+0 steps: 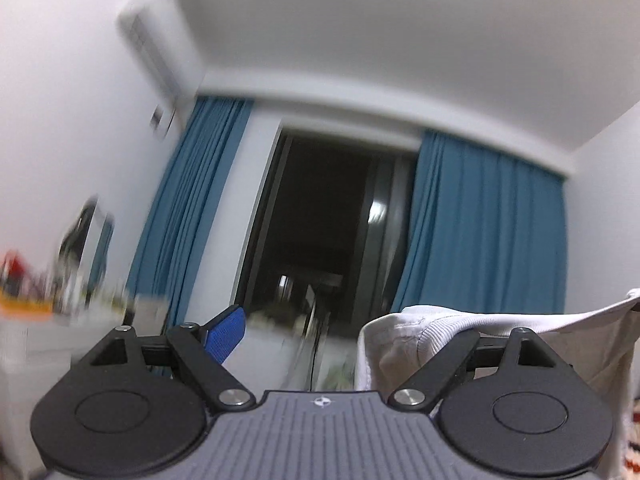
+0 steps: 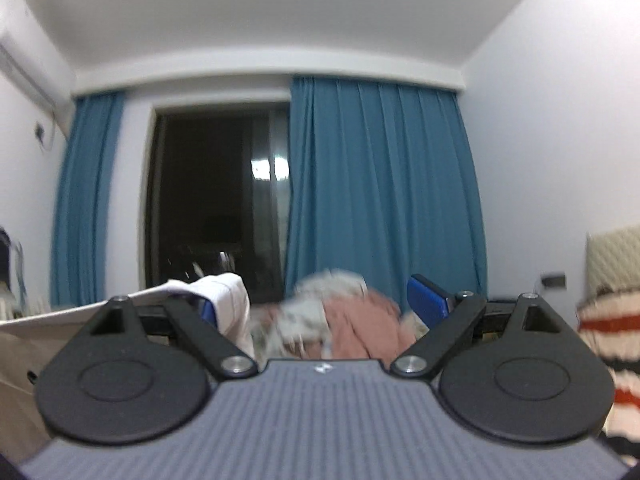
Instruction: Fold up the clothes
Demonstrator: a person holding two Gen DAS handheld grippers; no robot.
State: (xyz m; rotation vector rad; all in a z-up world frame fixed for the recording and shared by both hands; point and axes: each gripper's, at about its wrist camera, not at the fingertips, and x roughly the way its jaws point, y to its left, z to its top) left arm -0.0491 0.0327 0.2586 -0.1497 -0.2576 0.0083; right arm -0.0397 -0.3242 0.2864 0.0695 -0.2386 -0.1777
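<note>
Both grippers are raised and point toward the window. My left gripper [image 1: 316,332] has its jaws spread wide; its left blue finger [image 1: 224,334] is bare, and a white garment [image 1: 424,344] with a ribbed collar is draped over its right finger, hiding it. My right gripper [image 2: 326,304] also has wide-spread jaws; the same white garment [image 2: 224,300] hangs over its left finger, and the right blue finger [image 2: 426,300] is bare. The cloth stretches between the two grippers. A pile of pink and patterned clothes [image 2: 352,320] lies ahead of the right gripper, blurred.
Blue curtains [image 2: 380,200] flank a dark glass door [image 2: 216,200]. An air conditioner [image 1: 152,48] hangs on the left wall. A cluttered shelf [image 1: 36,300] is at the left. A striped red, white and black textile [image 2: 608,344] lies at the right.
</note>
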